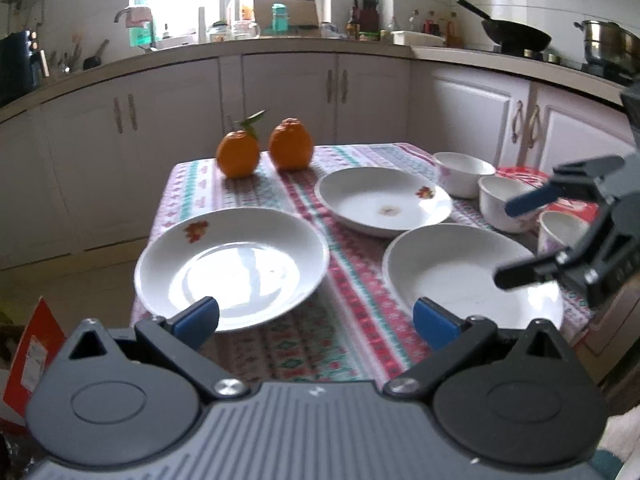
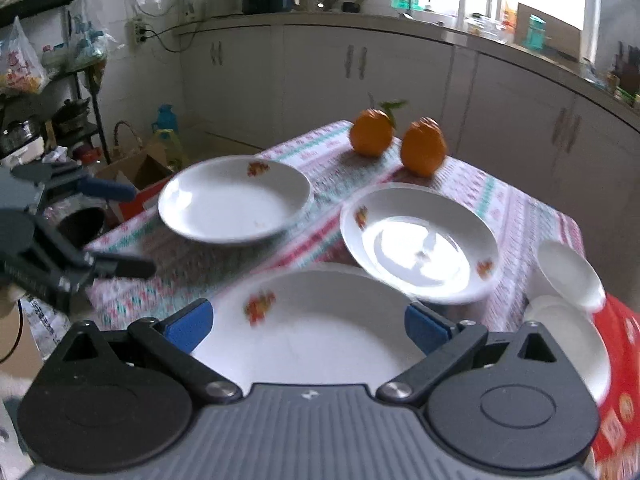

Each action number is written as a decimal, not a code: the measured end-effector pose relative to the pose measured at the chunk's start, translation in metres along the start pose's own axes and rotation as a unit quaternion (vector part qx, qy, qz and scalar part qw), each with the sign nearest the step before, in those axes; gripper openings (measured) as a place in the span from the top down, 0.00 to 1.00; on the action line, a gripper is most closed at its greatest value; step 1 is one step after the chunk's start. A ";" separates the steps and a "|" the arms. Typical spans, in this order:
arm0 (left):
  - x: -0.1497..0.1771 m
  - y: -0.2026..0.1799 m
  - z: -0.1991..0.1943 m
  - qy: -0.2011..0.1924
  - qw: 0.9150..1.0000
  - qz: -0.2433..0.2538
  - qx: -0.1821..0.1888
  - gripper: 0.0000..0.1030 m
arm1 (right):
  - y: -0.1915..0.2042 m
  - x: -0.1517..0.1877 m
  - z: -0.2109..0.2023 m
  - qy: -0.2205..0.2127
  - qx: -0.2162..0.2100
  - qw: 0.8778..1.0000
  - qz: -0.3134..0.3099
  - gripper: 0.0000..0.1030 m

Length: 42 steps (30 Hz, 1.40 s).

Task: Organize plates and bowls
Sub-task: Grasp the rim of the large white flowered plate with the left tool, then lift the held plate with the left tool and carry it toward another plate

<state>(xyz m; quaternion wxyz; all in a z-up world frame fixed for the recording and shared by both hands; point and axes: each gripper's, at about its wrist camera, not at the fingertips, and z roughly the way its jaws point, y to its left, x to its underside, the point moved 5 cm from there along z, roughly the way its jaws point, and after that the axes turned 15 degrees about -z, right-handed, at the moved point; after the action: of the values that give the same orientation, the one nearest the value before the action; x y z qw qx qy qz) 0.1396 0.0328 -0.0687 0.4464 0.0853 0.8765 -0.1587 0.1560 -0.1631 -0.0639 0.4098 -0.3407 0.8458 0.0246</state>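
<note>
Three white plates with red flower prints lie on the patterned tablecloth: a left plate (image 1: 232,264), a far plate (image 1: 384,200) and a near right plate (image 1: 460,276). Three white bowls (image 1: 464,172) (image 1: 504,204) (image 1: 560,232) stand at the right edge. My left gripper (image 1: 316,320) is open and empty, hovering above the near table edge between the left and right plates. My right gripper (image 1: 516,240) is open and empty above the right plate. In the right wrist view my right gripper (image 2: 308,326) hangs over the near plate (image 2: 320,328); the left gripper (image 2: 124,232) shows at left, open.
Two oranges (image 1: 238,154) (image 1: 291,144) sit at the table's far edge. The tablecloth (image 1: 340,340) covers a small table. Kitchen cabinets (image 1: 280,96) and a counter with a wok (image 1: 516,36) run behind. A red mat (image 2: 616,380) lies under the bowls at right.
</note>
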 end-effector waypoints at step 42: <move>-0.018 -0.093 0.133 0.237 0.949 0.182 0.100 0.18 | 0.004 0.072 0.009 0.066 -0.042 0.994 -0.071 0.04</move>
<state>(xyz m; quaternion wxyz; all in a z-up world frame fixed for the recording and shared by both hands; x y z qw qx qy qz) 0.2233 -0.1019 -0.1087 0.2363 0.3229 0.9062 -0.1372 0.1288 -0.1974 -0.1226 0.3397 -0.4173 0.8428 0.0084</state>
